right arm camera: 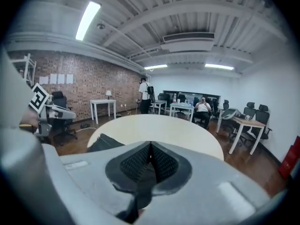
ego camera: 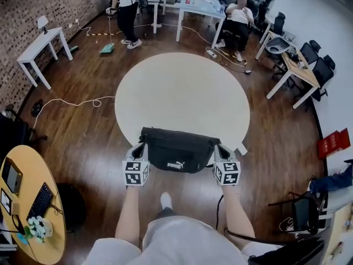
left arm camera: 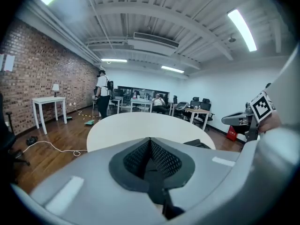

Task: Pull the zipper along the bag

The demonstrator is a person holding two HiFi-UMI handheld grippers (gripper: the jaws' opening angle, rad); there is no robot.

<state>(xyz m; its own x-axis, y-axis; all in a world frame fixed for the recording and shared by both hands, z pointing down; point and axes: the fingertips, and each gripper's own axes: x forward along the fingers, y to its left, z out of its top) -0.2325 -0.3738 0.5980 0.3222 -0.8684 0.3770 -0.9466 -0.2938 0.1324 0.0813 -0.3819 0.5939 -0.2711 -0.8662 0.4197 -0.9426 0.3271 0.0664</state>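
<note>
A black waist bag with a white logo lies on the near edge of the round white table. My left gripper sits just off the bag's left end, and my right gripper just off its right end. In the left gripper view the jaws are shut, pads together with nothing between them, and a corner of the bag shows to their right. In the right gripper view the jaws are also shut and empty, with the bag to their left. I cannot make out the zipper pull.
A power strip and cable lie on the wooden floor beyond the table. A white side table stands at the far left and desks with chairs at the right. People are at the back of the room. A yellow desk is at my near left.
</note>
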